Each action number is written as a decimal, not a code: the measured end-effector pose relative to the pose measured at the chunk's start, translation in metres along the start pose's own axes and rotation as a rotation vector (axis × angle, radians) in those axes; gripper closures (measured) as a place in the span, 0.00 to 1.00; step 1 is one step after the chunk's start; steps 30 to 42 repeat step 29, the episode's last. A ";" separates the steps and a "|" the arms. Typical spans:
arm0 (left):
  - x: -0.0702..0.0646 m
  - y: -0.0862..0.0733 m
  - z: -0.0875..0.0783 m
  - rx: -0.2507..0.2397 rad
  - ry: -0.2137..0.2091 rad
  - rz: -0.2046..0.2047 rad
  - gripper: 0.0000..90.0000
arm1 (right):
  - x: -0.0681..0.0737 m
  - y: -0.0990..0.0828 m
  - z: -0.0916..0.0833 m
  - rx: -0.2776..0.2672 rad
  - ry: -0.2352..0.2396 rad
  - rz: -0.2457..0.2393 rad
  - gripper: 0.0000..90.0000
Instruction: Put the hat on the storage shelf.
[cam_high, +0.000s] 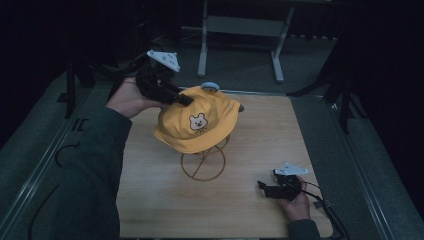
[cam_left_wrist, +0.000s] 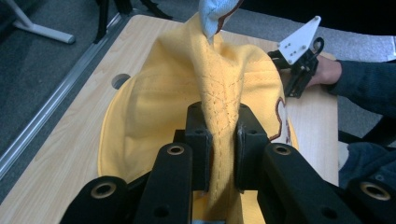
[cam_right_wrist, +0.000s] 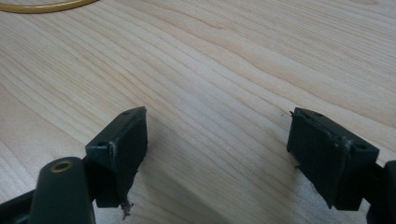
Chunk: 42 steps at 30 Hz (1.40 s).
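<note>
A fold of the yellow cap (cam_left_wrist: 154, 116) is pinched by the left gripper (cam_left_wrist: 220, 140) at its 10 o'clock side; the right gripper (cam_right_wrist: 217, 144) is held open at 4 o'clock over the table (cam_right_wrist: 224, 56).

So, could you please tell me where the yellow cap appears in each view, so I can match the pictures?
High view: yellow cap sits centre, on the wire stand, its back pinched by the left hand-held gripper.
Left gripper view: cap across the middle, a fold between the jaws.
Right gripper view: not in it.
Shared landmark: the wooden tabletop.
</note>
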<state>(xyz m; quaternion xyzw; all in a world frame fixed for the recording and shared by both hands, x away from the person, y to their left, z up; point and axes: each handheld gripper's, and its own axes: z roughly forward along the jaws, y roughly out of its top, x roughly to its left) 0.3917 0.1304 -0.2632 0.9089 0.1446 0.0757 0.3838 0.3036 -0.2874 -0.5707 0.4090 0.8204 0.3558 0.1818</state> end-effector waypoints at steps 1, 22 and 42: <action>0.000 0.001 0.002 0.003 0.001 0.002 0.87 | 0.000 0.000 0.000 0.000 0.000 0.000 0.23; -0.007 0.013 0.041 0.003 -0.003 -0.004 0.63 | 0.000 0.000 0.000 -0.002 0.001 -0.001 0.22; -0.001 0.008 0.012 -0.131 0.082 -0.066 0.33 | 0.000 0.000 0.000 0.000 0.002 0.000 0.22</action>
